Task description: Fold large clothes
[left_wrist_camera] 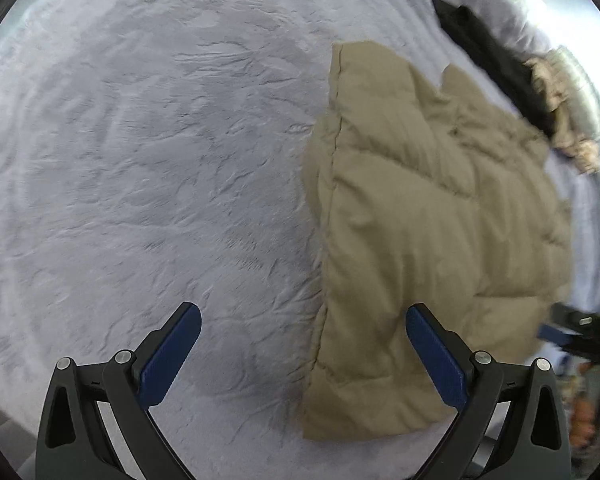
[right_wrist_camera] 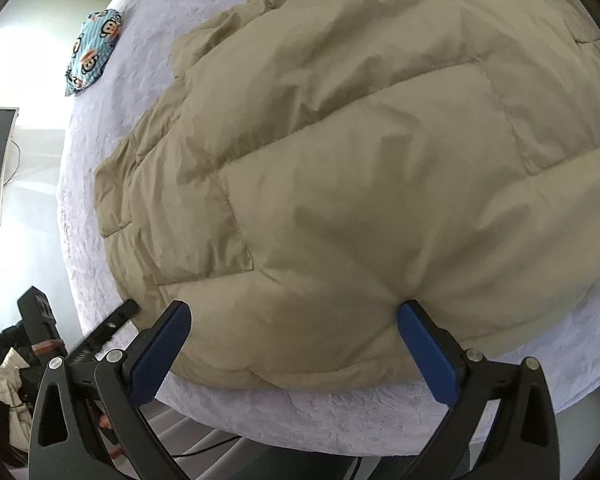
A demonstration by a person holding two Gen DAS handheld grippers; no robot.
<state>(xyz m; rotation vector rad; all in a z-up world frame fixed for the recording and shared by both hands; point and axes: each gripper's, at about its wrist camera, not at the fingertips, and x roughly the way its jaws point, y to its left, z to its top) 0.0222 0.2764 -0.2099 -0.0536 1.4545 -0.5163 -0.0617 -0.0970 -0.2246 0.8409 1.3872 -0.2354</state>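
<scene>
Both wrist views are bright and evenly lit by soft, cool daylight. In the left wrist view a blown-out white strip at the upper right edge marks the light source, and the pale grey plush blanket [left_wrist_camera: 148,168] looks slightly smeared by motion blur. In the right wrist view the white wall [right_wrist_camera: 32,92] at left is overexposed, while the tan quilted jacket [right_wrist_camera: 360,160] is sharp, with gentle shadows in its seams and beneath the blue gripper pads [right_wrist_camera: 428,356]. Fisheye distortion bends every edge, and dark vignetting rings each frame.
</scene>
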